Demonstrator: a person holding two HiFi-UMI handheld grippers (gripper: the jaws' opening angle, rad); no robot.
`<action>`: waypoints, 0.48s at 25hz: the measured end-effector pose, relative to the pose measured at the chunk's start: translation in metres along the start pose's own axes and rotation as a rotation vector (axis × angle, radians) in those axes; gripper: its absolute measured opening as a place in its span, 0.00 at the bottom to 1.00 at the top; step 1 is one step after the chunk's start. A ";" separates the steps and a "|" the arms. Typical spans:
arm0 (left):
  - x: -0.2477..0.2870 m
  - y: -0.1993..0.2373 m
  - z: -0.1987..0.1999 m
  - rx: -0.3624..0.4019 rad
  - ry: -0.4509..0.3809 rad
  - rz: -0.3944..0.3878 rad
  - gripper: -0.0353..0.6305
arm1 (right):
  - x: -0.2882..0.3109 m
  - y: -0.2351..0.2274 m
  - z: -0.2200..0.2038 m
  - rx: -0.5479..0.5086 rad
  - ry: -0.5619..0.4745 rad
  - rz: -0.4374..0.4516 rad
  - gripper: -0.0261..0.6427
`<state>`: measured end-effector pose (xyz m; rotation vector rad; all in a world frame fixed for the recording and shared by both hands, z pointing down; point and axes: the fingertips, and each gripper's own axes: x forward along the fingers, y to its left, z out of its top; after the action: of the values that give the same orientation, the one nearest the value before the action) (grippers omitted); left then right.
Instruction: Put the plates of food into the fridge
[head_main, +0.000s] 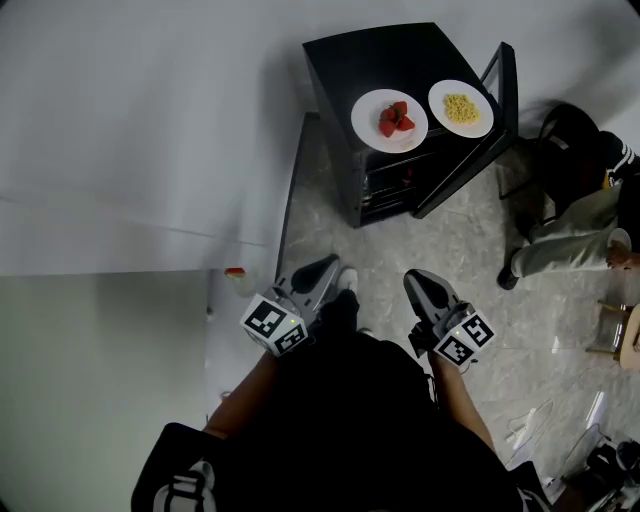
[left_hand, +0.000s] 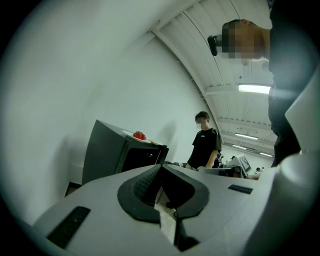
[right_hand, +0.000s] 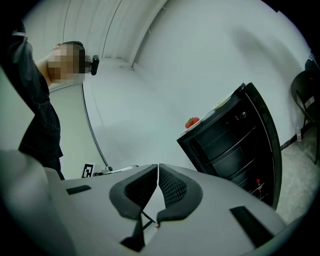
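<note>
A small black fridge (head_main: 385, 70) stands on the floor ahead, its door (head_main: 470, 150) swung open to the right. On its top sit two white plates: one with strawberries (head_main: 389, 120) and one with yellow food (head_main: 461, 108). My left gripper (head_main: 318, 272) and right gripper (head_main: 420, 283) hang low near my body, well short of the fridge, both shut with nothing held. The left gripper view shows the shut tips (left_hand: 161, 167) with the fridge (left_hand: 107, 150) and strawberries (left_hand: 138, 136) beyond. In the right gripper view, past the gripper (right_hand: 158, 167), the fridge (right_hand: 230, 145) shows its open shelves.
A white wall (head_main: 130, 150) runs along the left. A person sits on a chair (head_main: 575, 215) right of the fridge door. Another person in a black shirt (left_hand: 205, 145) stands beyond the fridge. Cables (head_main: 540, 420) lie on the floor at lower right.
</note>
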<state>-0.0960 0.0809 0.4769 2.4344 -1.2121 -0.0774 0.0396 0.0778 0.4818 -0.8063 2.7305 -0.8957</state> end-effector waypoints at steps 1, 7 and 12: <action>0.005 0.006 0.006 0.000 0.003 -0.004 0.09 | 0.007 -0.003 0.004 0.001 -0.004 -0.003 0.08; 0.031 0.042 0.026 -0.003 0.004 -0.049 0.09 | 0.052 -0.022 0.022 0.004 -0.015 -0.019 0.08; 0.050 0.067 0.038 -0.022 0.007 -0.081 0.09 | 0.078 -0.038 0.038 0.031 -0.053 -0.048 0.08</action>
<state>-0.1240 -0.0067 0.4757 2.4623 -1.1032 -0.1051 0.0023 -0.0088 0.4750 -0.8802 2.6554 -0.9100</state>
